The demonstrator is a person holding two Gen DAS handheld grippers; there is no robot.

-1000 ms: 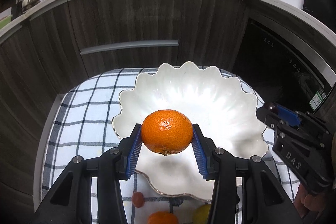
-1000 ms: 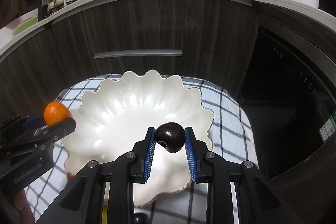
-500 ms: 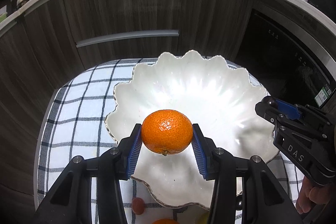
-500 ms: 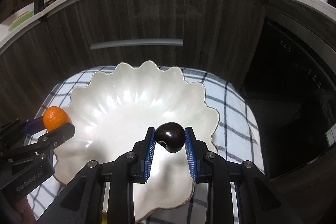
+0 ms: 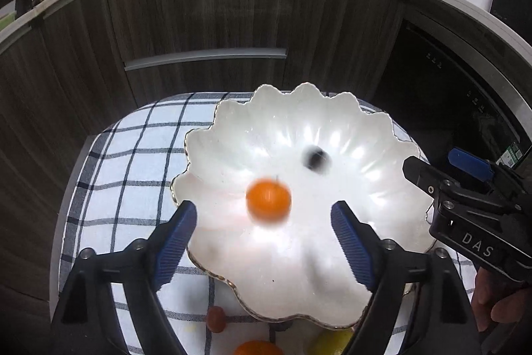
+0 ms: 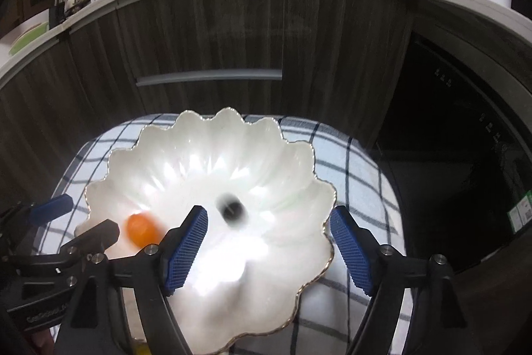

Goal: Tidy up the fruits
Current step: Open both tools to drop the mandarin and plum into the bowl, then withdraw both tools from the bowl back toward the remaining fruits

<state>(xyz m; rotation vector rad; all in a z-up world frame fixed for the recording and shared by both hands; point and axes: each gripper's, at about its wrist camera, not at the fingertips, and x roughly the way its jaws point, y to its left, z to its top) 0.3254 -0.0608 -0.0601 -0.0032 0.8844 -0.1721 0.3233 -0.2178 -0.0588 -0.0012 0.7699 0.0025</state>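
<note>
White scalloped bowl (image 5: 382, 135) w/ gold rim is sitting on a blue-checked cloth (image 5: 133, 162). Inside it a mandarin (image 5: 268, 198) and a dark plum (image 5: 316, 158) are showing motion-blurred, apart from each other, mandarin nearer the left side, plum nearer the centre. Left gripper (image 5: 264, 242) is hovering over the bowl's near rim w/ jaws spread wide, gripping nothing. Right gripper (image 6: 269, 247) is likewise spread wide, nothing between the pads. Outside the bowl, by its near edge, a small red fruit (image 5: 216, 319), another orange (image 5: 257, 348) and a yellow fruit (image 5: 332, 341) are lying on the cloth. Dark wood cabinets (image 5: 199, 22) are standing just beyond the cloth's far edge.
</note>
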